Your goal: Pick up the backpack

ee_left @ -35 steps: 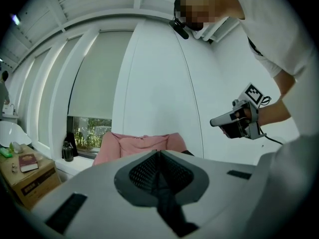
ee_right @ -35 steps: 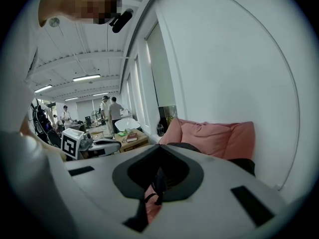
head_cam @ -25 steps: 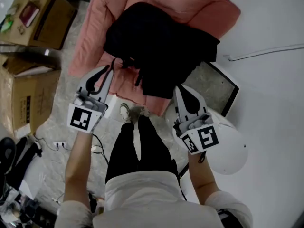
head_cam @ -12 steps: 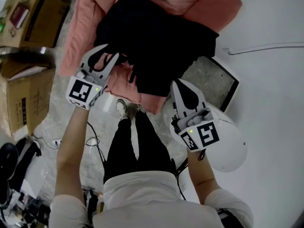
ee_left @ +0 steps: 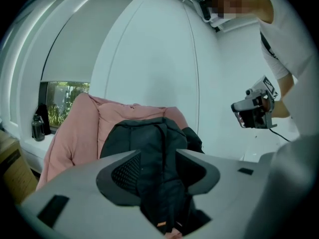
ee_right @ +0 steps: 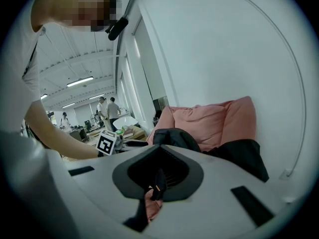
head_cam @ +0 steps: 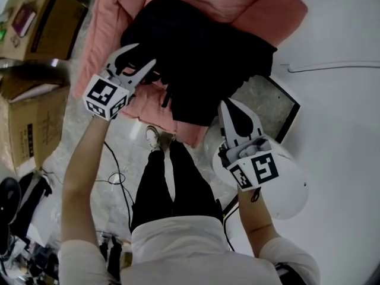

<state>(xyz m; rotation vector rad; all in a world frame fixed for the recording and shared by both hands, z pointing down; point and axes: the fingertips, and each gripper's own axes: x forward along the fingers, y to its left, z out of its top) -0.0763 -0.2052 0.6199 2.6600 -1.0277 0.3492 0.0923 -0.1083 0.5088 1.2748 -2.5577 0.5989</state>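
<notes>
A black backpack (head_cam: 196,52) lies slumped on a pink beanbag (head_cam: 107,34). My left gripper (head_cam: 144,55) is at the backpack's left edge; its jaws have just been opening and stand apart. In the left gripper view the left gripper (ee_left: 158,153) frames the backpack (ee_left: 149,138), and the pads press on nothing. My right gripper (head_cam: 228,104) points at the backpack's lower right edge with its fingers together. In the right gripper view the right gripper (ee_right: 159,148) looks shut, and a dark strap with an orange tag (ee_right: 158,183) shows through the hollow behind the tips.
Cardboard boxes (head_cam: 35,16) stand left of the beanbag, with a second one (head_cam: 29,123) below. A white round seat (head_cam: 285,189) sits under my right hand beside a dark-framed grey panel (head_cam: 267,105). Cables (head_cam: 116,180) lie on the floor by the person's shoes (head_cam: 163,138).
My left gripper has travelled up the picture to the backpack's left side, and its jaws went from shut to open. The right gripper has shifted only slightly.
</notes>
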